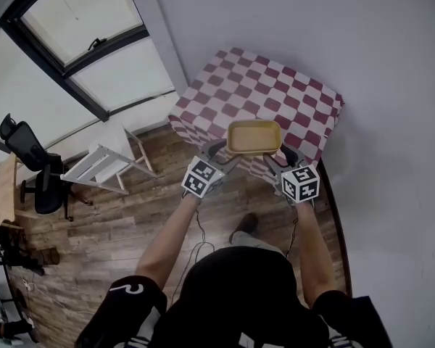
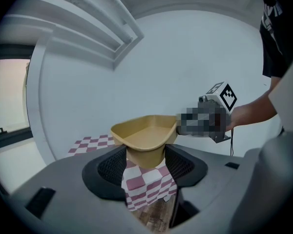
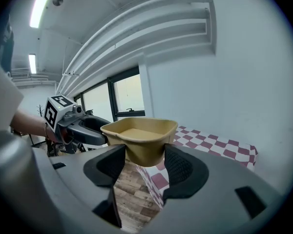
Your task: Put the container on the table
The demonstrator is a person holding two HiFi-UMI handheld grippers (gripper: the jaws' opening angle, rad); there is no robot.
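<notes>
Shallow tan rectangular plastic container is held in the air over the near edge of the red-and-white checked cloth table, not set down yet. Left gripper clamps one short end and right gripper the other, pads on the walls under the rim. It looks empty, light, stiffish and smooth. Probably slips if one side eases, so the end-wall hold seems right.

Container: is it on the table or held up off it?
Off it. The left gripper and right gripper clamp the container at both ends, at the checkered table near edge; wood floor shows beneath it.
</notes>
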